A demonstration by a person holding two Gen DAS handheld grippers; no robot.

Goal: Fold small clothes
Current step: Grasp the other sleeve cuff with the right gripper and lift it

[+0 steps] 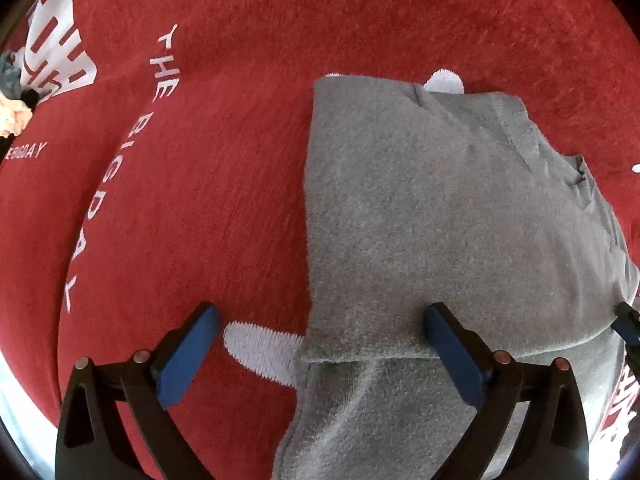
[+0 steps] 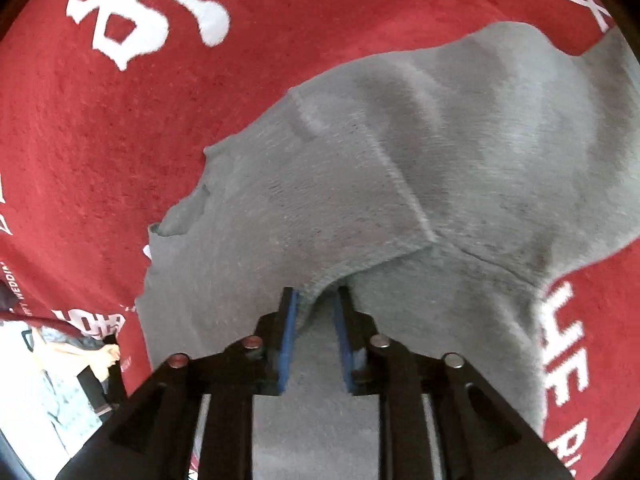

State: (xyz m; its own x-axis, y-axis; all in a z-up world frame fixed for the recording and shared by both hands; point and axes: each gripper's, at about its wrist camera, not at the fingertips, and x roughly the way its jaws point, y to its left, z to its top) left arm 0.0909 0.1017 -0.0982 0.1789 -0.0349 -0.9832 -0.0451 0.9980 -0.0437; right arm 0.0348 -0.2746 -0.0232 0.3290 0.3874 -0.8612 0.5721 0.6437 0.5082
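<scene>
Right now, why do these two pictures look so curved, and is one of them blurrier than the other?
Both views come through fisheye lenses, so the red cloth bulges and the corners go dark. The left wrist view is sharp: the weave of the grey garment shows clearly. The right wrist view is smeared, with the garment's edges and the white lettering soft, and daylight washes out its lower left corner.

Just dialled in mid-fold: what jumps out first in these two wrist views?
The grey knitted garment lies partly folded on a red cloth with white lettering, filling the middle and right of the left wrist view. The left gripper hangs wide open over the garment's near left edge, one pad over red cloth, one over grey. In the right wrist view, the right gripper has a grey fold between its narrow jaws.
</scene>
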